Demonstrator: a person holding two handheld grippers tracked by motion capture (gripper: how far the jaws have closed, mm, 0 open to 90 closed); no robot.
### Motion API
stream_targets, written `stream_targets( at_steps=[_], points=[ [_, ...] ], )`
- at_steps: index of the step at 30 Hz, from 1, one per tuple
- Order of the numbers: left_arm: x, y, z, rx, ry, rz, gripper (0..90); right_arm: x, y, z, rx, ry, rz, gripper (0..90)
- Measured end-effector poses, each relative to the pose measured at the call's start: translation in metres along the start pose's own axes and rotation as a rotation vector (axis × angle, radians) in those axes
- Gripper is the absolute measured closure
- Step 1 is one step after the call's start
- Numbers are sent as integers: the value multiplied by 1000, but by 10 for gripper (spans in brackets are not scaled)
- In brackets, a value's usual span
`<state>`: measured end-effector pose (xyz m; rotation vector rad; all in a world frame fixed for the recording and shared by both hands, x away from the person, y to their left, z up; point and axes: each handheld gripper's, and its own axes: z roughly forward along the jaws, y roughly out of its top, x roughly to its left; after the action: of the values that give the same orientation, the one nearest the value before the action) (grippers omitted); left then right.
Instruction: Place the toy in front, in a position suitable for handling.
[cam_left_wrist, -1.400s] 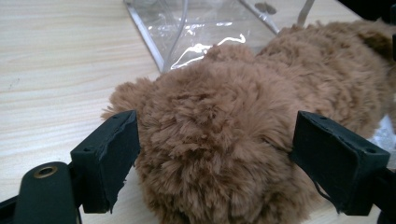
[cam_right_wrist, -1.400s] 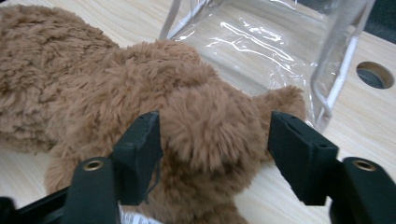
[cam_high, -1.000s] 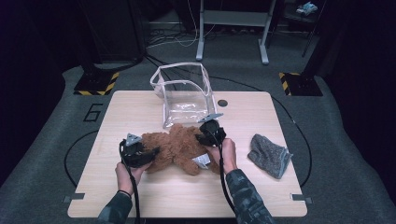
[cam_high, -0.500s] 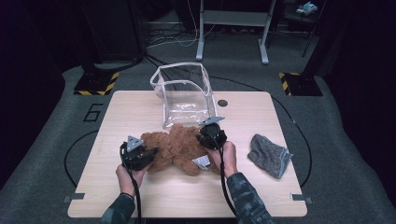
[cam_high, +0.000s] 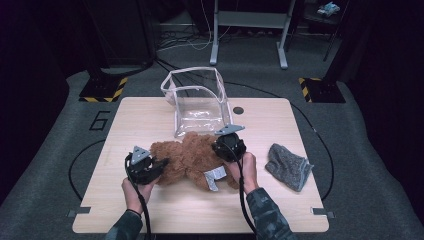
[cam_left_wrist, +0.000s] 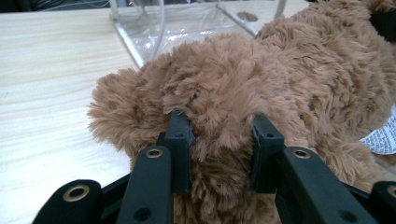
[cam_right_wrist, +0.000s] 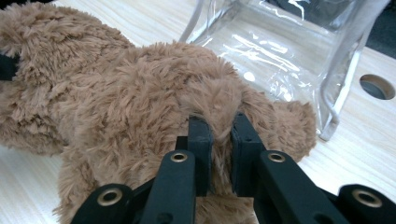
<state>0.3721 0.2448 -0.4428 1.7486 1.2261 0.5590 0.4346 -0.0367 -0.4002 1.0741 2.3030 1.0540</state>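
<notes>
High view. Brown plush bear (cam_high: 192, 160) lying flat at centre of the wooden table (cam_high: 150, 120), long axis running left to right across the frame. Left gripper (cam_high: 159, 167) at the bear's left end, right gripper (cam_high: 220, 146) at its right end, upper side; one hand to each end, neither nearer than the other. Forearms entering from the bottom edge, hands low, both grippers pointing inward toward the plush. Clear plastic bag (cam_high: 197, 102) standing open just beyond the bear, toward the top of the frame, touching or nearly touching its fur. Grey cloth (cam_high: 288, 166) lying well apart at the right. White label (cam_high: 214, 177) showing on the bear's near side.

Left gripper view. Jaws pressed into a fold of fur at lower centre, clamped on the bear (cam_left_wrist: 243, 93); jaws just closing in on the plush, fur bulging between them. Bag (cam_left_wrist: 154, 28) at upper centre, behind the bear.

Right gripper view. Jaws drawn close together, pinching a tuft of the bear (cam_right_wrist: 140, 93) at lower centre. Bag (cam_right_wrist: 289, 51) at upper right, directly past the plush. Judged next: lift with both ends held, then carry upward in the frame to the bag's mouth.
</notes>
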Motion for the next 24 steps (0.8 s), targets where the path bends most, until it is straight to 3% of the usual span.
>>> stream_targets(
  at_steps=[10, 24],
  points=[
    [-12, 10, -8, -18, -42, 19, 666, -5, -3, -31, -39, -11, -12, 816],
    [-41, 25, 1, -29, -116, 47, 655, -22, -11, -70, -59, -53, -11, 818]
  ],
)
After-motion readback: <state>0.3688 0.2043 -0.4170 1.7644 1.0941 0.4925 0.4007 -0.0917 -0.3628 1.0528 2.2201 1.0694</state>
